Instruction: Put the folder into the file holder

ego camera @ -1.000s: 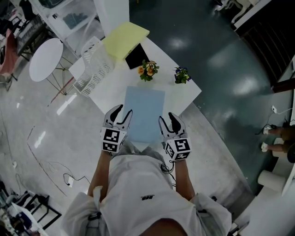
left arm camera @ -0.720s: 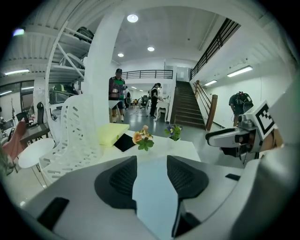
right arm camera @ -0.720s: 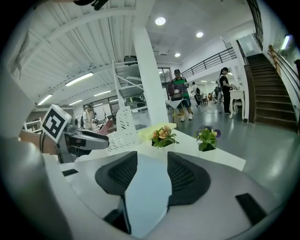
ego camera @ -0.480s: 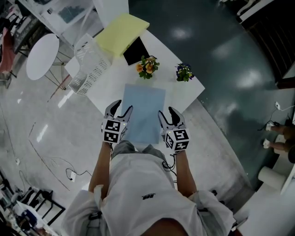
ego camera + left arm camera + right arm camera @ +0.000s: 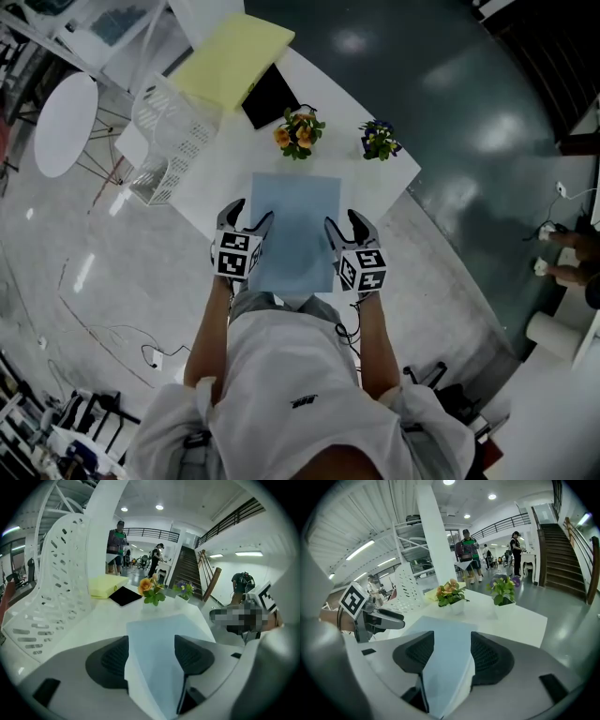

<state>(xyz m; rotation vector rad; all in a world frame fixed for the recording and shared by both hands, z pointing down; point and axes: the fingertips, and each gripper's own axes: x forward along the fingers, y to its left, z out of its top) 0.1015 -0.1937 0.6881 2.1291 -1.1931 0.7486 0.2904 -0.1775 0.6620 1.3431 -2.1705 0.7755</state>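
Observation:
A light blue folder (image 5: pixel 295 230) lies flat on the white table (image 5: pixel 380 192), its near edge at the table's front corner. My left gripper (image 5: pixel 251 214) is at the folder's near left edge and my right gripper (image 5: pixel 342 220) at its near right edge. In the left gripper view the folder (image 5: pixel 159 639) runs between the jaws of the left gripper (image 5: pixel 150 656), which are opening. The jaws of the right gripper (image 5: pixel 450 653) are opening too, with the folder (image 5: pixel 450 637) between them. The white perforated file holder (image 5: pixel 173 131) stands at the table's far left.
A yellow folder (image 5: pixel 234 56) and a black flat item (image 5: pixel 270 96) lie at the table's far end. Orange flowers (image 5: pixel 298 133) and purple flowers (image 5: pixel 380 141) stand in pots just beyond the blue folder. A round white table (image 5: pixel 64 122) is on the floor to the left.
Both grippers' jaws have spread wider at the folder's near edge. The folder still lies flat in the same place on the table.

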